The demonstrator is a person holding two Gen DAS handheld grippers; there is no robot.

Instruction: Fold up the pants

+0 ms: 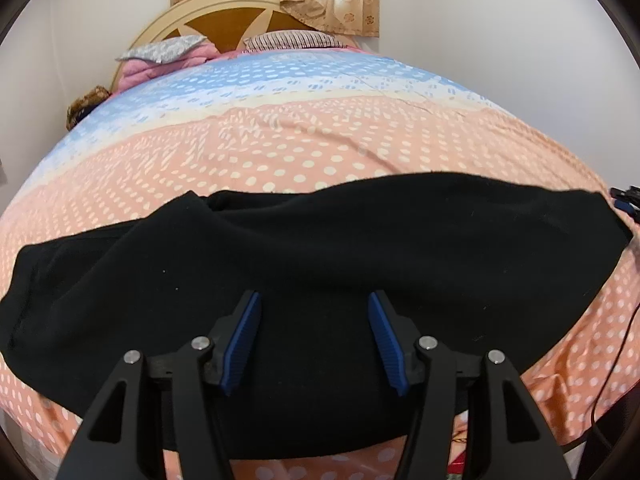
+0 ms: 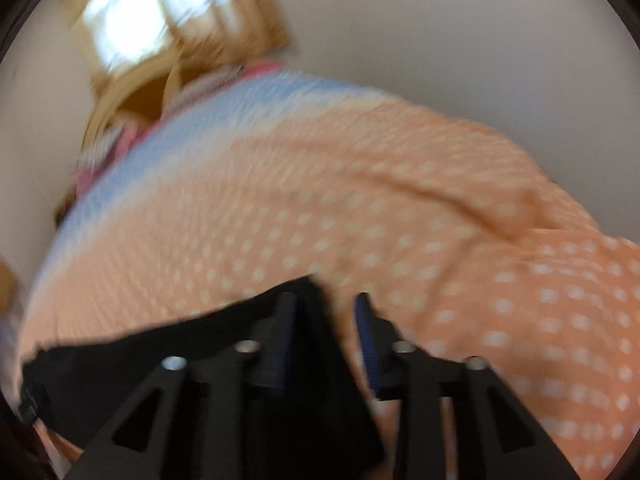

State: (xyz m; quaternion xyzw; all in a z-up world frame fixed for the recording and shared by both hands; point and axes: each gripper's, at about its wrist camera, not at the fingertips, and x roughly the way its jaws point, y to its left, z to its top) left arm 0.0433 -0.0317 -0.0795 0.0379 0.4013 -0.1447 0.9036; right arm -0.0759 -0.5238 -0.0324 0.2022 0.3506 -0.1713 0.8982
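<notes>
Black pants [image 1: 320, 248] lie flat across the near part of a bed, stretched from left to right. My left gripper [image 1: 315, 304] is open and empty, just above the middle of the pants near their front edge. In the blurred right wrist view, my right gripper [image 2: 326, 300] is open at the right end of the pants [image 2: 160, 360]. Its left finger is over the black cloth and its right finger is over the bedsheet. The right gripper [image 1: 624, 200] shows as a small black and blue shape at the far right in the left wrist view.
The bed has a peach and blue dotted sheet [image 1: 300, 132]. Pillows [image 1: 292, 40] and a pink blanket [image 1: 152, 68] lie at the wooden headboard [image 1: 224, 16]. White walls stand on both sides. A black cable [image 1: 616, 356] hangs at the near right bed edge.
</notes>
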